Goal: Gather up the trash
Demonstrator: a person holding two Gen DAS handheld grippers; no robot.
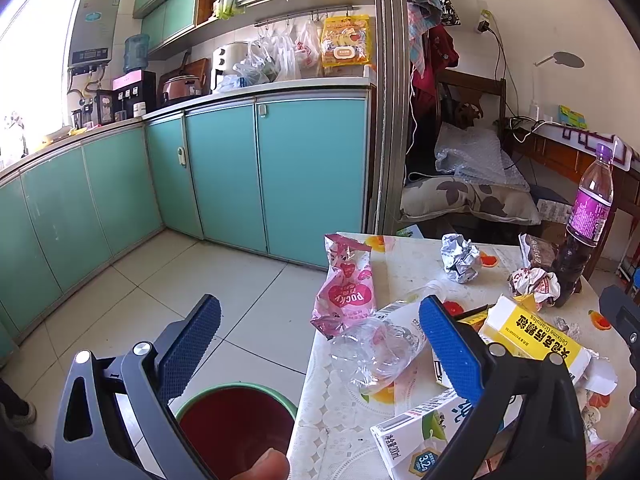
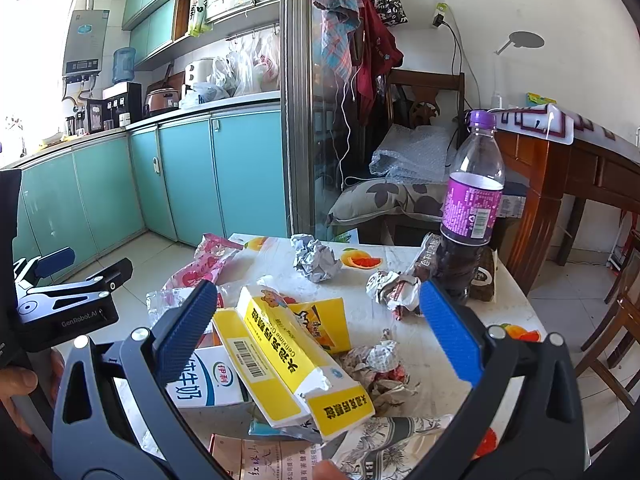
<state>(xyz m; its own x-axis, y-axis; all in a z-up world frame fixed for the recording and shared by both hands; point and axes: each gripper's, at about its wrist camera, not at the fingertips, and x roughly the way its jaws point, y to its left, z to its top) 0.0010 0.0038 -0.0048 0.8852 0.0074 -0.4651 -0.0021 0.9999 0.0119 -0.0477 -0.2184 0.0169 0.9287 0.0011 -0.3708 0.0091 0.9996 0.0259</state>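
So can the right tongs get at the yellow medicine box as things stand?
Probably yes: the right tongs are open with the yellow medicine box lying uncovered on top of the pile between the fingers; nothing blocks it.

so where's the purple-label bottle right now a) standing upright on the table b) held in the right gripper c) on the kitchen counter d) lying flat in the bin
a, the purple-label bottle stands upright on the table beside crumpled wrappers, with the right gripper open and clear of it.
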